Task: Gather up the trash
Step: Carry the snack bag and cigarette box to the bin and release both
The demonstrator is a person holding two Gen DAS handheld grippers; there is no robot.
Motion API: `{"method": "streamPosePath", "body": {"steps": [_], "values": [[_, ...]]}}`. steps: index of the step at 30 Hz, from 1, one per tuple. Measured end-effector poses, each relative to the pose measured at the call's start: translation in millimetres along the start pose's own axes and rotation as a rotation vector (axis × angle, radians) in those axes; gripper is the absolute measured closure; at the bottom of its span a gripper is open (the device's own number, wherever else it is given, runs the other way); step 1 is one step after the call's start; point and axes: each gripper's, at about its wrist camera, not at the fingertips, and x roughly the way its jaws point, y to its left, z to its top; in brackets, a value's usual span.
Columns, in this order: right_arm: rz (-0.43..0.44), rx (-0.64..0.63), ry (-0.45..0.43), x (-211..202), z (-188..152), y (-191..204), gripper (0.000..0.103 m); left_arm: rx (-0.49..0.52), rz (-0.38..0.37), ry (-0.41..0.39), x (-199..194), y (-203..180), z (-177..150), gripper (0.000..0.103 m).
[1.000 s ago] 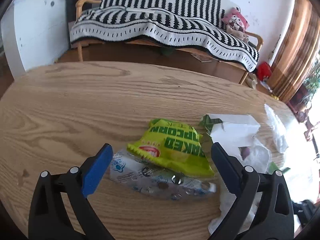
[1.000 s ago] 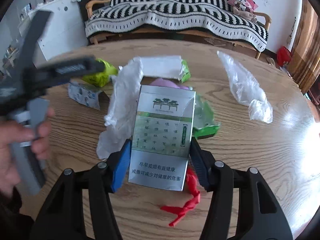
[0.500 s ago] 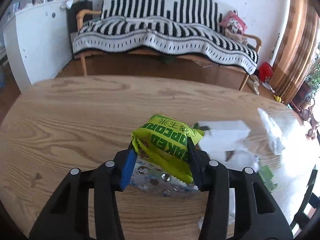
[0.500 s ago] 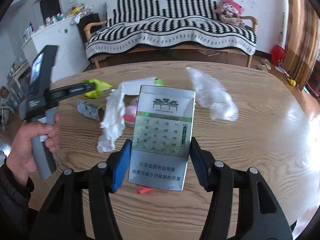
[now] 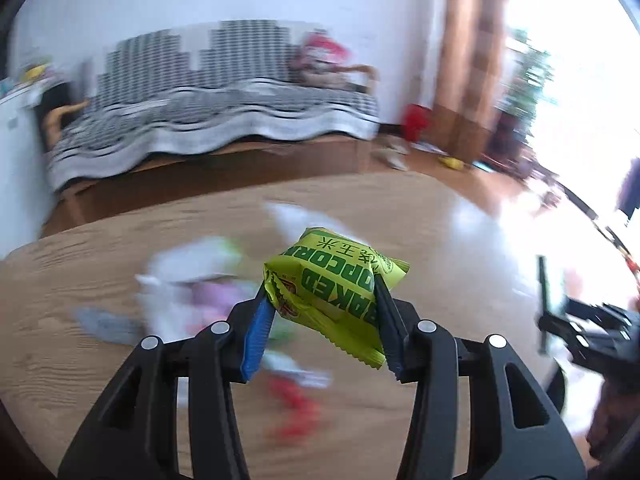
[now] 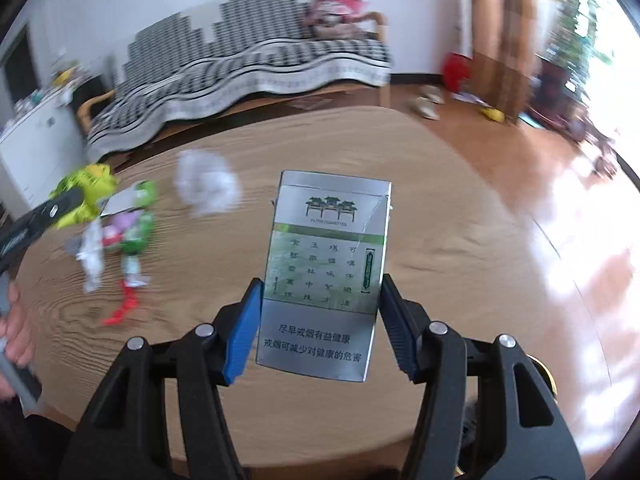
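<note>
Popcorn bag (image 5: 332, 300), yellow-green and crumpled, sits pinched between the left gripper (image 5: 322, 312) pads, lifted clear of the wooden table (image 5: 80, 272). Right gripper (image 6: 320, 312) clamps a silver cigarette pack (image 6: 326, 272) upright, also above the table. More trash lies blurred on the tabletop: white plastic (image 6: 208, 188), green wrappers (image 6: 136, 236) and a red scrap (image 6: 120, 312).

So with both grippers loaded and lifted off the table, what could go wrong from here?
1. The left gripper pinches the popcorn bag by its crumpled middle, with one end hanging loose; the thin film could slip out.
2. The right gripper clamps only the lower part of the cigarette pack, so the pack might pivot or crush.
3. The clear plastic wrap and red scrap lying loose on the table could get missed.
</note>
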Motion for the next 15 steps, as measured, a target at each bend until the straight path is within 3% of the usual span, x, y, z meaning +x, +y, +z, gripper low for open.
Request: {"method": "streamPosePath", "body": {"steps": [9, 15], "values": [[-0.186, 0.252, 0.012, -40.4, -64.7, -183.5, 0.046, 0.195, -0.31, 0.097, 20.2, -180.7, -45.7, 0.056], [-0.255, 0.388, 0.091, -46.1, -119.8, -264.5, 0.046, 0.339, -0.479, 0.19, 45.7, -285.9, -95.5, 0.056]]}}
